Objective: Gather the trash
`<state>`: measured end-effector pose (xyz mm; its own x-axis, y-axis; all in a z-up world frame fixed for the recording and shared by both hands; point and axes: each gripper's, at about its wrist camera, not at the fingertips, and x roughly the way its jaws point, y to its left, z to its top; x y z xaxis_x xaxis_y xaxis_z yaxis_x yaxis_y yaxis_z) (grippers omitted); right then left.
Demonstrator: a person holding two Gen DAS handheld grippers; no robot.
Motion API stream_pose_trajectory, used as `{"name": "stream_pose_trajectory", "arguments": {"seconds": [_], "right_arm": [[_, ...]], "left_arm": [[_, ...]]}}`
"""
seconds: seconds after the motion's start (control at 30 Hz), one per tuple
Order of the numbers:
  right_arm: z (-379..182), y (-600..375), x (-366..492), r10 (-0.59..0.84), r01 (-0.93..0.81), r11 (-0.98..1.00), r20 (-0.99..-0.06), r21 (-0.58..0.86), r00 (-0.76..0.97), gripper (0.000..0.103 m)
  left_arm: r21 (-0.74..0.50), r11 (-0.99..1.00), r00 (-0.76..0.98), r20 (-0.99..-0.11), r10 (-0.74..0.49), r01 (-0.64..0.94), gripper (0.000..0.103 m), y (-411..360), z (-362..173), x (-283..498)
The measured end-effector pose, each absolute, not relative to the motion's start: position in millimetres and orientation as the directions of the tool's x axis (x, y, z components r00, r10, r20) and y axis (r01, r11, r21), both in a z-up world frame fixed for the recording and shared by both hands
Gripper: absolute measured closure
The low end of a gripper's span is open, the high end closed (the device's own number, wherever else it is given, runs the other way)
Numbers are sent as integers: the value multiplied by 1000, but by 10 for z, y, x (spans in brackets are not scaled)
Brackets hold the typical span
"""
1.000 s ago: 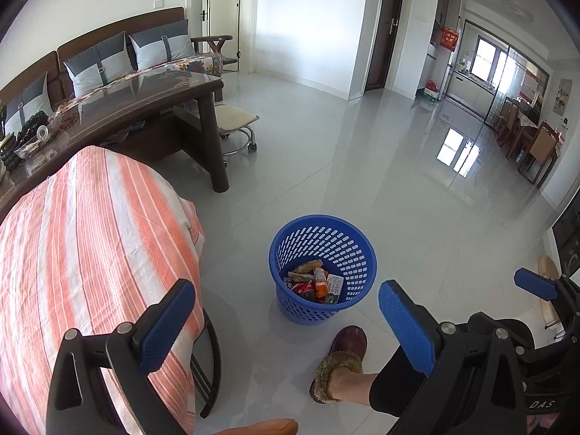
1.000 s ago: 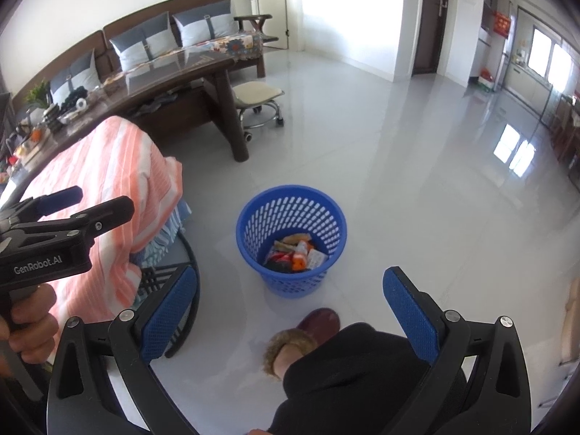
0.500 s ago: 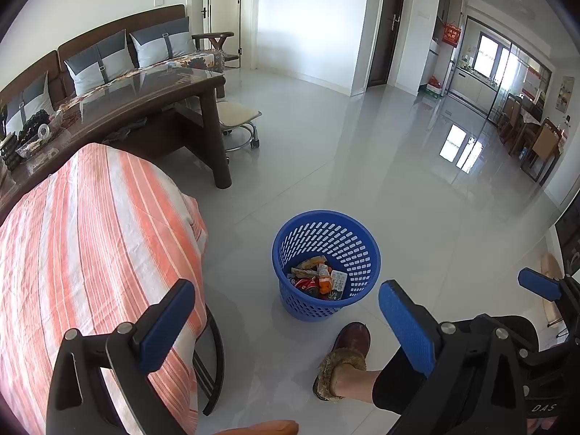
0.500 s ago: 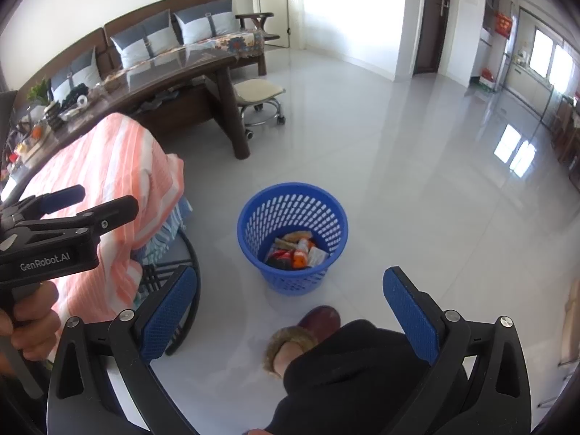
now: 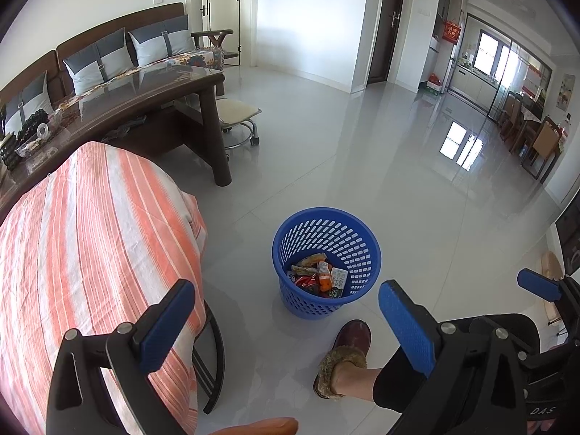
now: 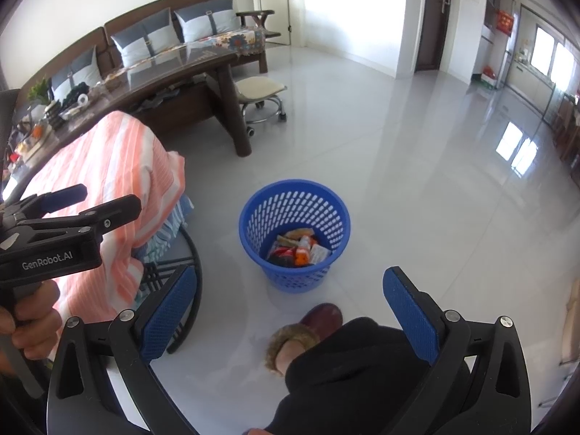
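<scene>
My left gripper [image 5: 286, 320] hangs above the floor beside the orange-and-white striped cloth [image 5: 83, 239], jaws wide and empty. The blue perforated plastic basket [image 5: 326, 262] of wrappers and bottles stands on the floor ahead, between the jaws. My right gripper [image 6: 290, 313] is likewise spread, empty, above my slippered foot [image 6: 304, 330].

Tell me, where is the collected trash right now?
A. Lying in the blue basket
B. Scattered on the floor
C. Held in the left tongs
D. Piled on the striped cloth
A: wrappers and a small bottle lie at the bottom of the blue basket, and both tongs are open and hold nothing.
</scene>
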<state>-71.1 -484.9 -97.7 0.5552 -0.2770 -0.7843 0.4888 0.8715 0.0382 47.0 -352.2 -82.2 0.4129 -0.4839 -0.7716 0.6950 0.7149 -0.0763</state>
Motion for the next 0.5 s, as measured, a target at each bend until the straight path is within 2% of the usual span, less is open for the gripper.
{"name": "stream_pose_trajectory", "arguments": {"seconds": [0.5], "right_arm": [[-996,-4847,-711,-274,489,871,-787,40,553,0]], "left_arm": [[-67,716,412,-779,-473,695,0,-3544,-858,484]]}}
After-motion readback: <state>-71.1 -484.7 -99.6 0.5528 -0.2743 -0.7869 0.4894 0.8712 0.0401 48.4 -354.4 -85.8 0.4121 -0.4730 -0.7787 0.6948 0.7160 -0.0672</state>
